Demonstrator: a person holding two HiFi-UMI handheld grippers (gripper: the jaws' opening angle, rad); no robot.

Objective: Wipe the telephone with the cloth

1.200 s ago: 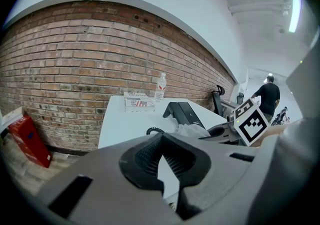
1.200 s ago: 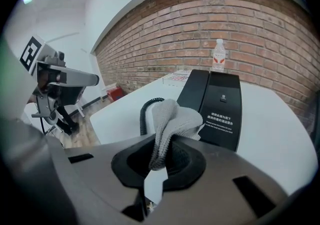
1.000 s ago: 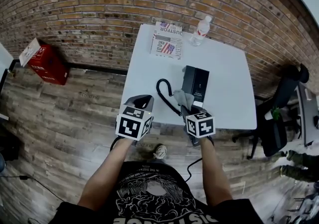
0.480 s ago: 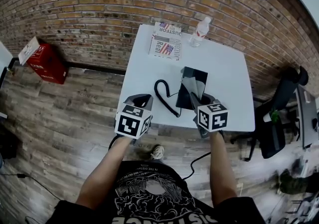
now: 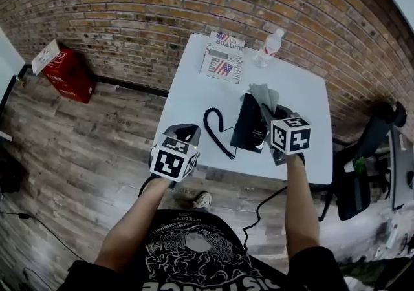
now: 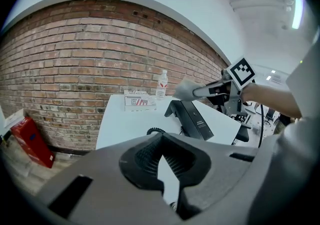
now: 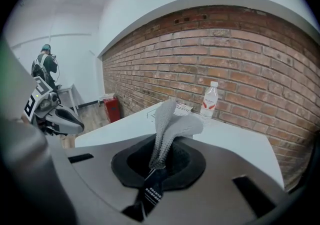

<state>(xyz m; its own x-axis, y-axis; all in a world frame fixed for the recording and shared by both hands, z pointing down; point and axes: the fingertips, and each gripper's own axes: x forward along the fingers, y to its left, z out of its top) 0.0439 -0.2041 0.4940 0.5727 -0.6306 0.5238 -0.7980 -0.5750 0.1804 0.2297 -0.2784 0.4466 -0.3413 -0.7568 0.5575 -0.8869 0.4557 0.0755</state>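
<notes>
Two grippers show: the right gripper (image 5: 268,114) is clamped on the grey cloth (image 5: 262,96) at the far end of the black telephone (image 5: 249,125), which sits mid-worktop (image 5: 194,89). The left gripper (image 5: 184,132), closed and empty, hangs at the near edge. Wiping looks under way; the next stroke calls for drawing the cloth along the telephone's face.

Table (image 5: 191,99) left bare; telephone (image 5: 249,121) centre; box (image 5: 223,63), bottle (image 5: 266,49) far edge.

The flag-printed box (image 5: 223,62) reads "DUSTOR".

Grey cloth (image 5: 262,97), blk telephone (image 5: 249,125), white table (image 5: 194,96)
</notes>
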